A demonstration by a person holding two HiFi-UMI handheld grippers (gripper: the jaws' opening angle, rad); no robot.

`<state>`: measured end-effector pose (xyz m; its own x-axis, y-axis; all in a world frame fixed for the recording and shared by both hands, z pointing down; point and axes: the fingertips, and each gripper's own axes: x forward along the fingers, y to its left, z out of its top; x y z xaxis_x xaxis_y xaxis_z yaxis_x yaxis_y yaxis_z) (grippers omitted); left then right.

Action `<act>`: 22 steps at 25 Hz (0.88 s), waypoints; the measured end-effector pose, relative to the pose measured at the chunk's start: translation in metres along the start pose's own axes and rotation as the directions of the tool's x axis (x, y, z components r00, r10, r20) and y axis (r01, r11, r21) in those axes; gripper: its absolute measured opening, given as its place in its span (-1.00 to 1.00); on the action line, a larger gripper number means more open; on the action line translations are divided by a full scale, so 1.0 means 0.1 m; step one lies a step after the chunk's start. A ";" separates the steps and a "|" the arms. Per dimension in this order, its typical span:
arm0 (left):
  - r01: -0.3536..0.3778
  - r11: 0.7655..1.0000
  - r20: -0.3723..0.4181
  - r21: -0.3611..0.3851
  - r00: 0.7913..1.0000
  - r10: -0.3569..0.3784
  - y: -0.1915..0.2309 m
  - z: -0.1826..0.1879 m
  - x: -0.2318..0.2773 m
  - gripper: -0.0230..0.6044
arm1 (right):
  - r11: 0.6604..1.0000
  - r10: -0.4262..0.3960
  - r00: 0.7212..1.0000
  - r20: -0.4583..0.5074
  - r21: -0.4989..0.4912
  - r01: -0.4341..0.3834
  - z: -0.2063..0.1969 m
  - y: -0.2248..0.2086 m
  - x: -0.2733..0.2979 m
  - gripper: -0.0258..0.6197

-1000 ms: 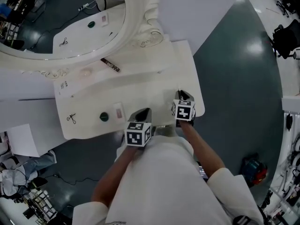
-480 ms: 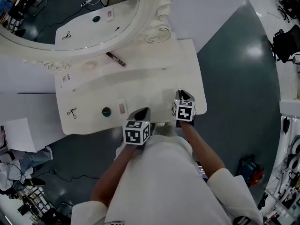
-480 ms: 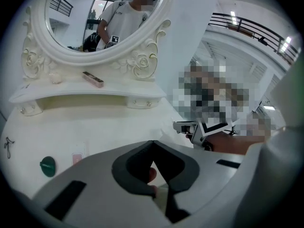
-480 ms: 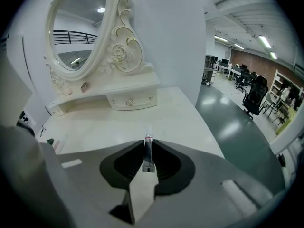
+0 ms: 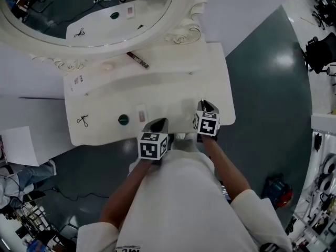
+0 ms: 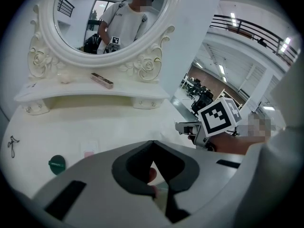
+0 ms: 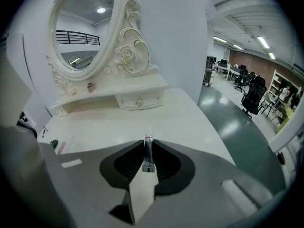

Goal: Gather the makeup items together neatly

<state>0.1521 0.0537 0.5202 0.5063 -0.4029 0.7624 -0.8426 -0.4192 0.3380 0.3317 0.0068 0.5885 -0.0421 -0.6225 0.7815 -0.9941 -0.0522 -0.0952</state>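
Note:
My right gripper [image 5: 206,105] hangs over the front right of the white dressing table [image 5: 173,96]. It is shut on a thin clear tube with a red band [image 7: 148,151], which sticks out past the jaw tips. My left gripper [image 5: 159,123] is at the table's front edge, its jaws closed; a small pinkish thing [image 6: 150,175] shows at their seam, and I cannot tell what it is. Left of it lie a green round item [image 5: 123,119] and a clear pink-tipped tube [image 5: 140,113]. A dark stick [image 5: 137,60] and a pale round compact [image 5: 107,66] rest on the raised shelf.
A big oval mirror [image 5: 89,9] in a carved white frame stands at the table's back. Small black scissors [image 5: 82,121] lie at the front left corner, a small label [image 5: 79,80] behind them. Dark floor [image 5: 268,88] lies to the right of the table.
The head view has swung, so the table sits higher and further right in the picture. Both grippers have edged a little leftward along the table front, nearer the green item. Their jaws look unchanged.

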 end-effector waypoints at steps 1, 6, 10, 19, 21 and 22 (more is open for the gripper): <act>0.001 1.000 0.001 0.000 1.000 -0.001 0.01 -0.01 -0.02 -0.90 | 1.000 0.000 1.000 0.000 0.001 0.000 -0.01 0.03 -0.02 -0.73; 0.009 1.000 0.007 -0.002 1.000 -0.009 0.10 -0.04 -0.10 -0.90 | 1.000 0.008 1.000 0.005 0.010 -0.008 -0.03 0.21 -0.07 -0.73; 0.011 1.000 0.012 -0.012 1.000 -0.011 0.16 -0.08 -0.16 -0.90 | 1.000 0.023 1.000 -0.002 0.001 -0.023 -0.09 0.40 -0.11 -0.73; 0.009 1.000 0.018 -0.020 1.000 -0.008 0.37 -0.13 -0.30 -0.90 | 0.999 0.043 0.999 -0.016 -0.016 -0.044 -0.15 0.75 -0.13 -0.73; 0.006 1.000 0.017 -0.024 1.000 -0.005 0.45 -0.14 -0.33 -0.90 | 0.999 0.048 0.999 -0.017 -0.016 -0.048 -0.15 0.83 -0.11 -0.73; 0.005 1.000 0.017 -0.026 1.000 -0.004 0.48 -0.15 -0.34 -0.90 | 0.999 0.050 0.999 -0.018 -0.017 -0.050 -0.15 0.87 -0.10 -0.73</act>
<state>0.0916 0.0596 0.5187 0.5129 -0.4150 0.7514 -0.8447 -0.3999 0.3558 0.2442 0.0209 0.5817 -0.0937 -0.6102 0.7867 -0.9922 -0.0076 -0.1241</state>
